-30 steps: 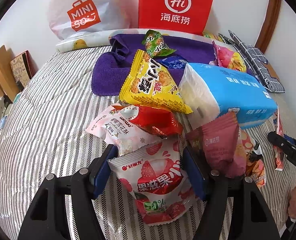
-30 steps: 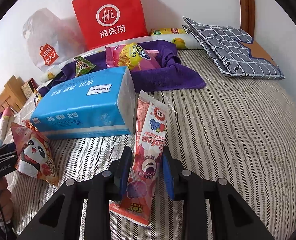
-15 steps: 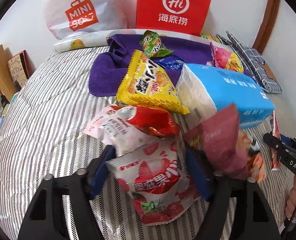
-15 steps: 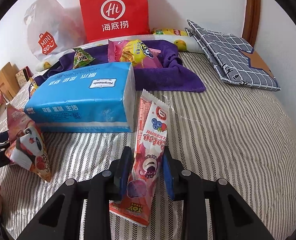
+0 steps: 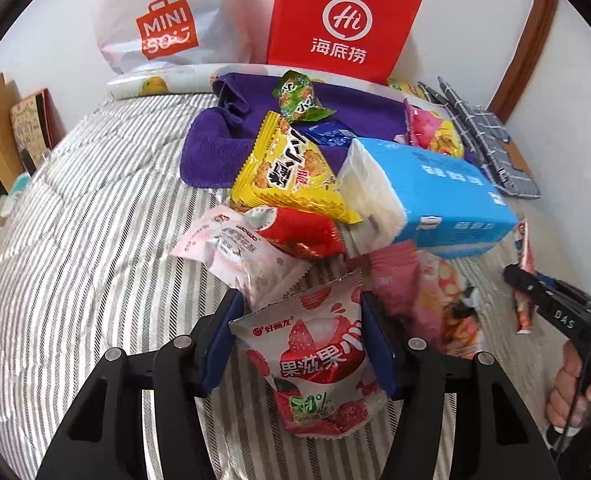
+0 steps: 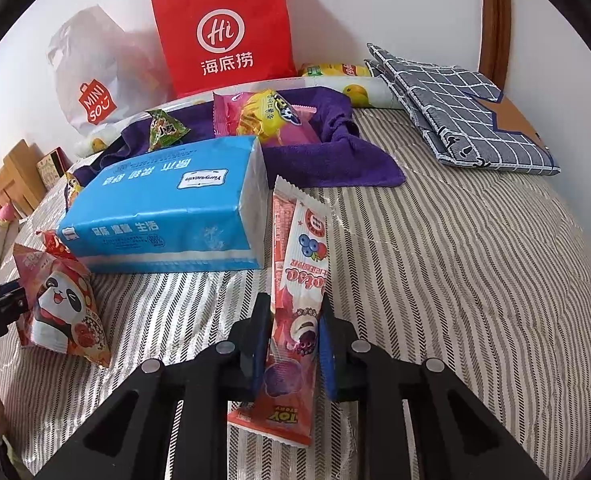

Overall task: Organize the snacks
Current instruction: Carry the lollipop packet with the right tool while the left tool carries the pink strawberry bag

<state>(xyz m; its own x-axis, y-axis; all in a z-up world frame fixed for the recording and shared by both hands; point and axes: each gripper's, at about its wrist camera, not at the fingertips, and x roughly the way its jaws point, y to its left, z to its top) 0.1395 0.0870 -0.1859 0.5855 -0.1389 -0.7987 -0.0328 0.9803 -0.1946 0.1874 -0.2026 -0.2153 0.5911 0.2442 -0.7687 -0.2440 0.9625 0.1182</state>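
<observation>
Snacks lie heaped on the striped bed (image 5: 75,240), most of them crowded against the blue tissue pack (image 5: 435,192) and the purple towel (image 5: 223,152). We are picking up two packets at once, so we should close gently, take each packet across its middle and lift straight up, so that no neighbour in the heap is dragged along.

Our left tongs (image 5: 299,344) are closing around the strawberry packet (image 5: 319,364); both blue pads seem to touch its edges, and the bag bulges slightly between them. It lies partly under the pink packet (image 5: 239,252), so we would ease it free slowly.

Our right tongs (image 6: 293,340) are pressed together on the long strawberry stick packet (image 6: 295,308), pinching its lower half, beside the tissue pack. The upper end sticks out unsupported and, we judge, may flop as we lift.
</observation>
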